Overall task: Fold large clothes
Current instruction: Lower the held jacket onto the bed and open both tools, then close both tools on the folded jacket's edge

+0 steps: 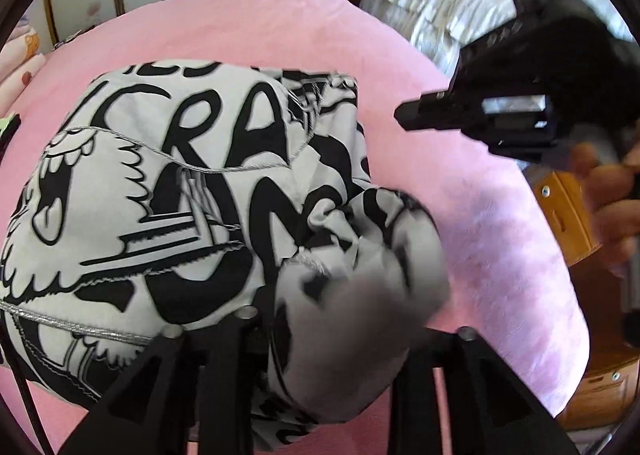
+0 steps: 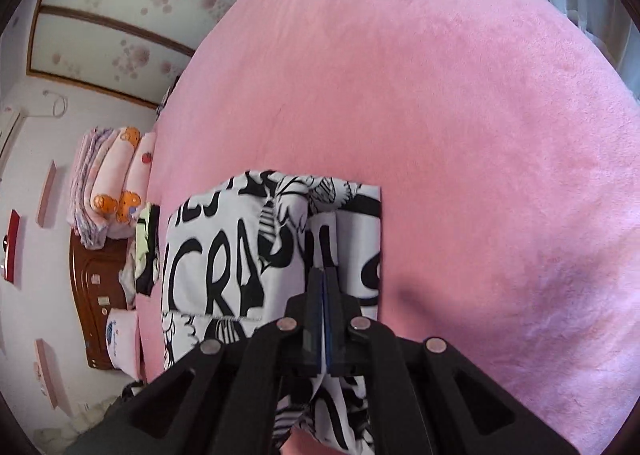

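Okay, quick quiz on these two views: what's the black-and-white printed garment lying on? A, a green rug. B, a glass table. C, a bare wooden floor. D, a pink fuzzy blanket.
D: in both wrist views the garment rests on the pink fuzzy blanket, which shows around it on the visible sides.

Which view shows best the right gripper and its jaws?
The right wrist view: the right gripper fills it, jaws pressed together above the printed garment. The left wrist view shows it sideways, blurred.
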A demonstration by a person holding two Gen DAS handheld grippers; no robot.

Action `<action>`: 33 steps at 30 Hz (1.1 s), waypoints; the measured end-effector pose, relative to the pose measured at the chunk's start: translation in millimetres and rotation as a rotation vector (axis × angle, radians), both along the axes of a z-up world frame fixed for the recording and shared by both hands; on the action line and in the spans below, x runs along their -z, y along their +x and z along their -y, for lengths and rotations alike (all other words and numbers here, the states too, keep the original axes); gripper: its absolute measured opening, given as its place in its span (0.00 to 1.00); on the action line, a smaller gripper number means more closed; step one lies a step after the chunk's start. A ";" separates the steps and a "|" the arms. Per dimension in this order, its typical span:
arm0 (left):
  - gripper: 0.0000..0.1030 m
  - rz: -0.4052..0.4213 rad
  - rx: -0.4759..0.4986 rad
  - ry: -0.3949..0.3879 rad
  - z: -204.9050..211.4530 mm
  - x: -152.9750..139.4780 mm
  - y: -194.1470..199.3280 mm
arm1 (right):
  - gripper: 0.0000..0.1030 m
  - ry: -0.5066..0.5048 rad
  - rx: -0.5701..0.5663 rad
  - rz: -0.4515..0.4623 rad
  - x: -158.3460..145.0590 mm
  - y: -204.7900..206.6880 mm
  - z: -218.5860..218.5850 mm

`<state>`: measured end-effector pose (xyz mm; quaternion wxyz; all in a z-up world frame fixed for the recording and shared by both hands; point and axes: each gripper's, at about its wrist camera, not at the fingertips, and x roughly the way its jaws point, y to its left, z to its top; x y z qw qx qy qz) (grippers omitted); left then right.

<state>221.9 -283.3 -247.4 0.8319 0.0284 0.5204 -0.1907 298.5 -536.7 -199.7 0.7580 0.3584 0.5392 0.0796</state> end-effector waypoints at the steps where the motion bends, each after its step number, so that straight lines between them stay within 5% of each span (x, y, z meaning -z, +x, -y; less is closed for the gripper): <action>1: 0.39 0.002 0.009 0.009 2.8 -0.2 -0.9 | 0.00 0.003 -0.007 -0.001 0.8 -11.8 0.4; 3: 0.58 0.000 0.039 0.021 12.7 -5.5 -1.8 | 0.00 0.016 -0.017 -0.011 -0.8 -18.7 -2.3; 5: 0.65 -0.001 0.051 0.000 16.4 -17.4 -4.9 | 0.00 0.026 -0.024 -0.021 -2.0 -27.4 -2.0; 15: 0.79 -0.025 0.046 0.026 4.7 -77.4 -17.7 | 0.00 0.030 -0.034 -0.064 -14.7 -64.8 5.1; 25: 0.80 -0.052 0.001 0.094 -41.0 -118.2 -11.9 | 0.01 0.061 -0.043 -0.144 -19.2 -93.0 -14.7; 33: 0.80 -0.068 -0.048 0.131 -81.5 -113.3 -3.8 | 0.01 0.084 -0.026 -0.190 -10.6 -112.8 -30.8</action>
